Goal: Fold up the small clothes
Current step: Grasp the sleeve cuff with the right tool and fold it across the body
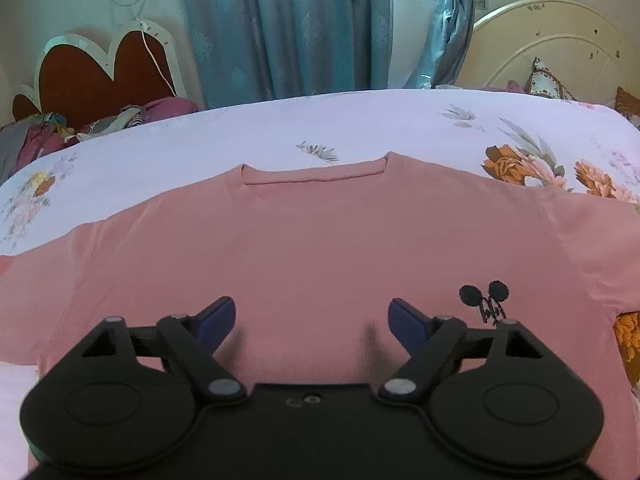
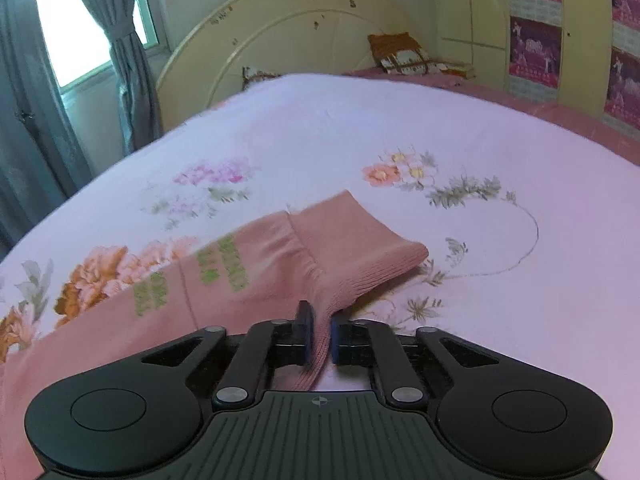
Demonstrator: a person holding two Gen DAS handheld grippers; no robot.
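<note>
A small pink sweater (image 1: 312, 248) lies flat and face up on the bed, collar away from me, with a small black mouse-head print (image 1: 484, 298) on its chest. My left gripper (image 1: 310, 320) is open and empty, hovering over the sweater's chest. In the right wrist view my right gripper (image 2: 319, 334) is shut on the ribbed cuff of the sweater's sleeve (image 2: 344, 248), which is lifted a little off the sheet. The sleeve carries green lettering (image 2: 224, 264).
The bed has a pale lilac sheet with flower prints (image 1: 340, 128). A cream headboard (image 2: 288, 28) and pillows (image 2: 404, 54) stand at the far end. Blue curtains (image 1: 288, 28) hang behind, and a pile of clothes (image 1: 52, 132) lies at the left.
</note>
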